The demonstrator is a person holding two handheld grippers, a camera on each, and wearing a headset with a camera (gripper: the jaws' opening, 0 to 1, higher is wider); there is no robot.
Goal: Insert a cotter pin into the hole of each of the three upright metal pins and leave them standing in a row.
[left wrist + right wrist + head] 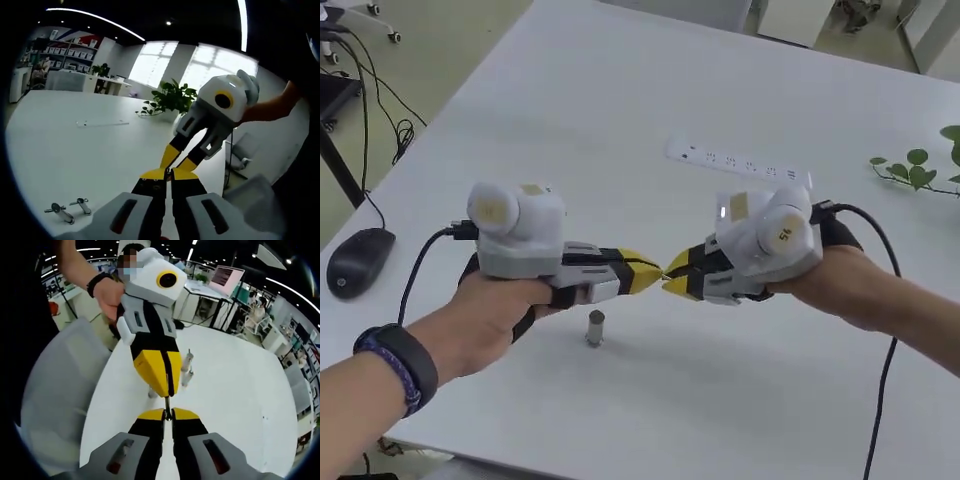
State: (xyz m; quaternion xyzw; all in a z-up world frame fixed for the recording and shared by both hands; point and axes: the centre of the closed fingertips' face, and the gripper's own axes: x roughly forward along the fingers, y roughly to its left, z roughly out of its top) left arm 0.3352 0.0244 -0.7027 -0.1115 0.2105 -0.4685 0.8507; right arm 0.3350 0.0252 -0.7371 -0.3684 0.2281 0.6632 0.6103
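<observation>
Clamping narrow-jawed from both ends, left gripper (648, 272) and right gripper (673, 284) share a cotter pin (167, 404), likely light, stiff and slippery, best held by its head; metal pin (596, 328) at 8 o'clock.

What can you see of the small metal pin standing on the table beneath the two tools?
The metal pin is a short grey cylinder, shiny like steel. It stands upright on the white table, below the meeting tips of the left tool and right tool, nearer the person. Only the table touches it; its hole is too small to make out.

Left gripper (653, 272) camera facing right gripper (176, 162)
</observation>
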